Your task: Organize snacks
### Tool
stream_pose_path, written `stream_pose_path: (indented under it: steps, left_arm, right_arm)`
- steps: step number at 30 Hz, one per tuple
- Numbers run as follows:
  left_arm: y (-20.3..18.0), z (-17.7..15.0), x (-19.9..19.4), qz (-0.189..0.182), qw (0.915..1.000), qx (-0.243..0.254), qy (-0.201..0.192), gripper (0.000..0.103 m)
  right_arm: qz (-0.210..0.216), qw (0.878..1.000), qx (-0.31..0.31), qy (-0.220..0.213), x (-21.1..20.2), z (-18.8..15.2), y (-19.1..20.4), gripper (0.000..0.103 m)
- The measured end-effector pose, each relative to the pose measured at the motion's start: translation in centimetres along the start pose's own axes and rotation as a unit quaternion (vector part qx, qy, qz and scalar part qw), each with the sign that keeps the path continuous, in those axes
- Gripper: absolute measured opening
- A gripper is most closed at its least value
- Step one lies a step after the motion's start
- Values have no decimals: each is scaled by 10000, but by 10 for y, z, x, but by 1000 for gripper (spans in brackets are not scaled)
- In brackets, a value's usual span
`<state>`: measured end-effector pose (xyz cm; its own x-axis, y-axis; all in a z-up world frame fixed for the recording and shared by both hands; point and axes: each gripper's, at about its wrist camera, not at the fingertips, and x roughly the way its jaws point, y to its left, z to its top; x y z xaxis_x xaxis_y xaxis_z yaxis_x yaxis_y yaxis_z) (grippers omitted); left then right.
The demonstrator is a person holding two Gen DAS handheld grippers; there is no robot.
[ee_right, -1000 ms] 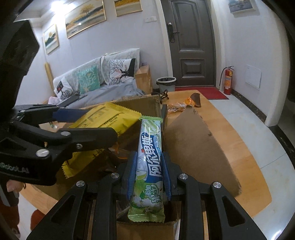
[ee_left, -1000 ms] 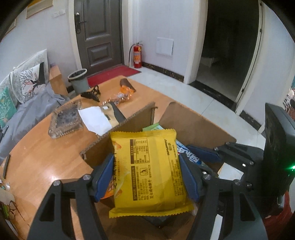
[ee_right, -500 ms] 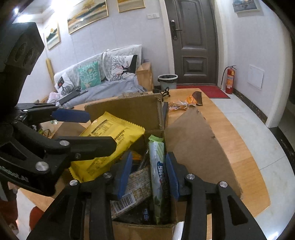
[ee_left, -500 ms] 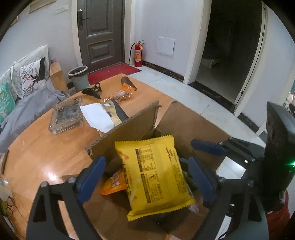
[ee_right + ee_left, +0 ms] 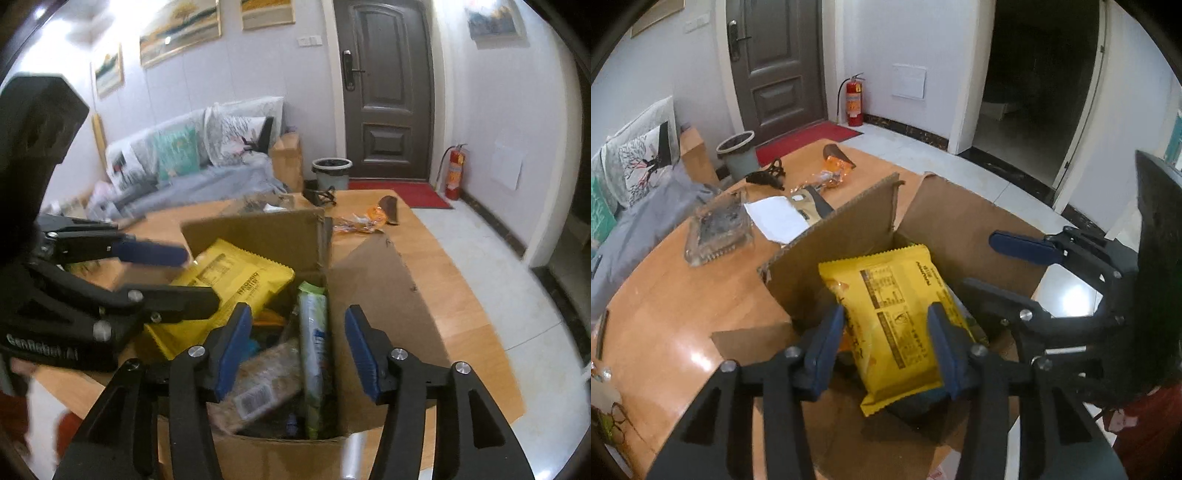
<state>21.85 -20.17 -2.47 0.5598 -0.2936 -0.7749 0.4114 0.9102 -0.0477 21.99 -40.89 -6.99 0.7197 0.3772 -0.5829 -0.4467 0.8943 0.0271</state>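
snacks piled in the open cardboard box (image 5: 373, 295), flaps up

the yellow snack packet (image 5: 897, 321) lies tilted on top of the pile, printed back facing up, one end leaning toward the box's upright flap. beside it the green-and-white stick packet (image 5: 314, 347) stands on edge against the box's inner wall, top end up. a clear-wrapped brown bar (image 5: 258, 384) with a barcode label lies slanted between them, and a bit of orange wrapper (image 5: 271, 318) peeks out under the yellow packet.
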Motion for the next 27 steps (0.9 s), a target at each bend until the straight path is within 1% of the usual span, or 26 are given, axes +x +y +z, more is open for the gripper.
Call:
stream_pose_path:
  steps: [2,10,13,15,17,20,22,24,26,27]
  left_arm:
    - [2,0,0,-52,10000,-64,-16,44]
    - [-6,0,14,-73,10000,9,38,44]
    - [-7,0,11,-101,9999,-58,-48,46]
    - [-8,-1,6,-63,9999,-39,-121,60]
    - [-9,-1,-2,23,9997,28,-245,69]
    - [-4,0,-15,25,9991,-70,-409,71]
    - [1,2,-24,33,9984,-173,-538,75]
    - [5,2,-38,145,9969,-241,-736,86]
    - [8,0,-56,224,9941,-278,-1026,88]
    - [9,0,-63,254,9930,-303,-1109,91]
  right_arm:
    - [33,10000,42,48,1,-1,-1,49]
    - [-2,9997,236,-1,-3,-2,-13,49]
    - [-18,9996,293,-15,-6,0,-20,49]
    - [20,9995,323,-2,-7,-1,-21,49]
    - [4,9995,322,-14,-9,-1,-23,49]
    - [34,9994,327,-53,-12,1,-24,49]
    - [30,9994,334,-80,-15,3,-24,50]
    - [37,9994,341,-83,-17,6,-24,50]
    - [87,9993,338,-95,-20,9,-23,51]
    - [119,9993,333,-115,-22,11,-22,51]
